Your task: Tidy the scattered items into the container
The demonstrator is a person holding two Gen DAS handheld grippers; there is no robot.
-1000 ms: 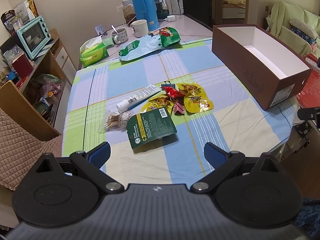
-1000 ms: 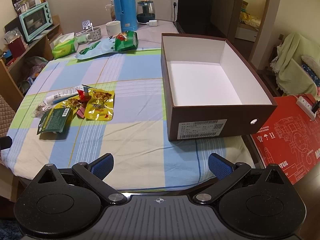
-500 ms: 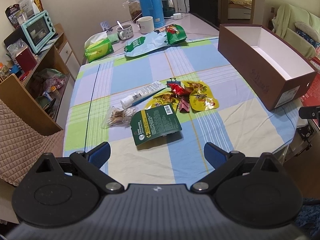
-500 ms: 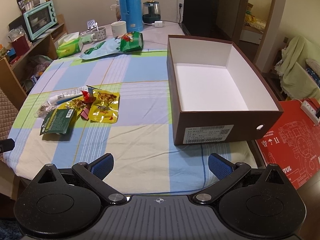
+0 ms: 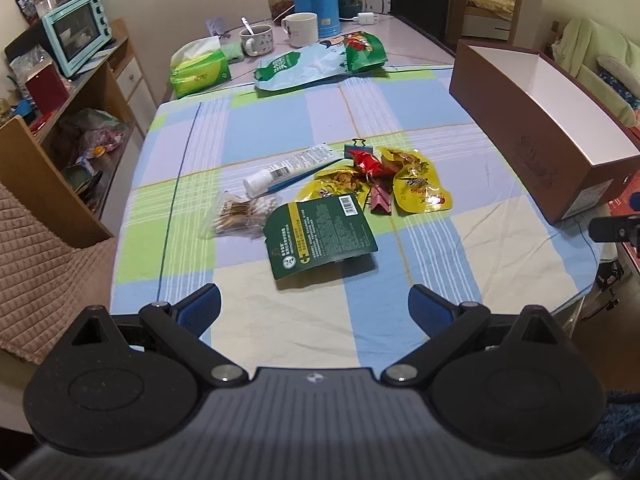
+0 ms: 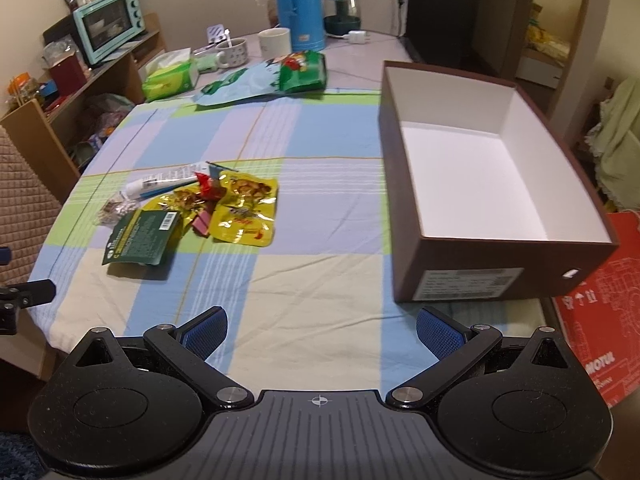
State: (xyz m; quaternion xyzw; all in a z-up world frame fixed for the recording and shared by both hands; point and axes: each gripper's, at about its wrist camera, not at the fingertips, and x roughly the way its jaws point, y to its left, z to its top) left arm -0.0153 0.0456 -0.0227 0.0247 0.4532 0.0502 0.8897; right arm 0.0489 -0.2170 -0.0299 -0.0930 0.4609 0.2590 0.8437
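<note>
A heap of small items lies mid-table: a dark green packet (image 5: pixel 320 236) (image 6: pixel 140 236), yellow snack pouches (image 5: pixel 420 192) (image 6: pixel 244 212), a red wrapper (image 5: pixel 366 162), a white tube (image 5: pixel 288 170) (image 6: pixel 160 182), a bag of cotton swabs (image 5: pixel 240 216) and a binder clip (image 5: pixel 356 145). The brown box (image 5: pixel 552 160) (image 6: pixel 496 276), white inside and with nothing in it, stands at the table's right. My left gripper (image 5: pixel 314 306) hangs open just short of the green packet. My right gripper (image 6: pixel 322 328) is open over the near edge, left of the box's front.
At the far end stand a blue thermos (image 6: pixel 298 4), mugs (image 5: pixel 300 28), a green tissue pack (image 5: pixel 200 70) and large snack bags (image 5: pixel 320 64). A shelf with a mint toaster oven (image 5: pixel 76 30) lines the left. A chair back (image 5: pixel 36 248) is near left.
Both grippers have drifted forward and slightly left over the table, so the heap and box appear nearer. Both stay open; nothing has been picked up.
</note>
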